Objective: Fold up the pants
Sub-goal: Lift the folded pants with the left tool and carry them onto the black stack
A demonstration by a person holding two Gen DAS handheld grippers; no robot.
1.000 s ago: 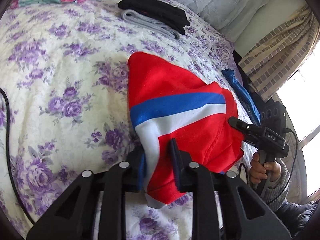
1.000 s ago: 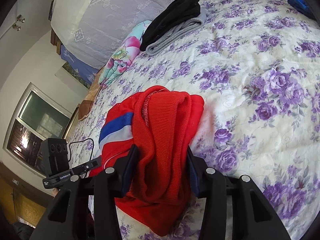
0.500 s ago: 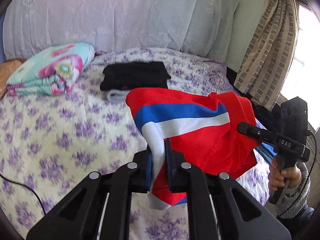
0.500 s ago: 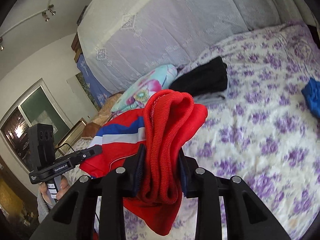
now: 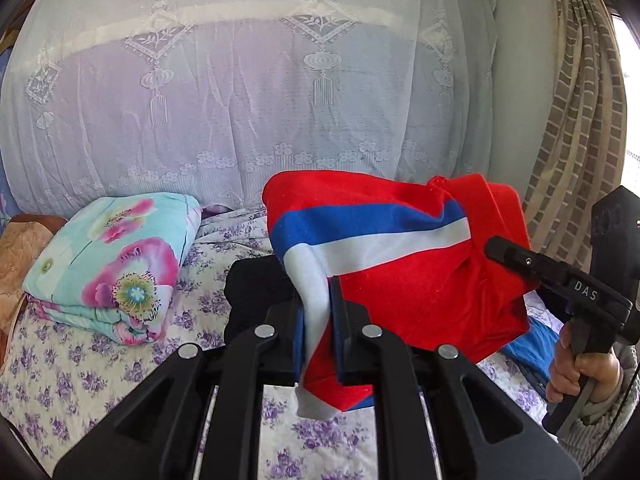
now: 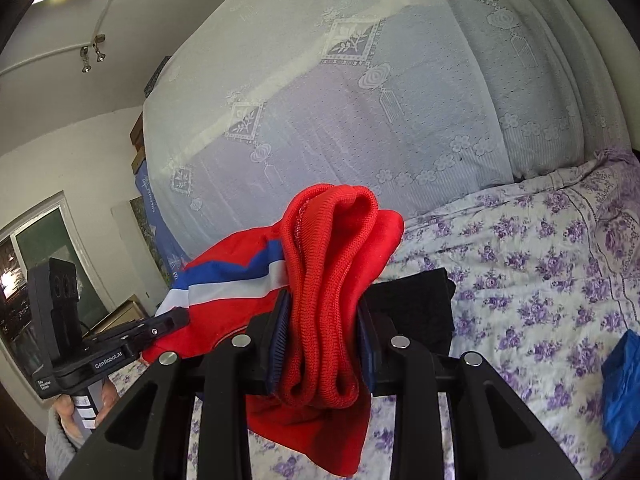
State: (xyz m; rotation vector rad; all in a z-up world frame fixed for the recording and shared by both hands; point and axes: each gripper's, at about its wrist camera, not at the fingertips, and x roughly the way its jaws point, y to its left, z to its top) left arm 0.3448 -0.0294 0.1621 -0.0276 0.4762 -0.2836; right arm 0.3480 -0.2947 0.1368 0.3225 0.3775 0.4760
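Observation:
Red pants [image 5: 404, 292] with a blue and white stripe hang in the air above the bed, stretched between both grippers. My left gripper [image 5: 319, 300] is shut on the striped edge, and a short flap dangles below its pads. In the right wrist view my right gripper [image 6: 322, 312] is shut on the bunched, ribbed red band of the pants [image 6: 332, 248]. The rest of the cloth droops under it. Each view shows the other gripper at its side, held by a hand [image 5: 580, 368].
The bed [image 6: 540, 264] has a purple-flowered sheet. Folded black clothes [image 6: 416, 304] lie just behind the pants, a folded flowered quilt [image 5: 112, 276] at the left, a blue cloth [image 6: 622, 380] at the right edge. A lace-covered headboard [image 5: 240, 100] and a curtain [image 5: 576, 128] stand behind.
Both grippers have risen together and lifted the pants off the sheet. Both views have tipped up from the bedspread to the headboard. The right jaws have closed tighter on the red band.

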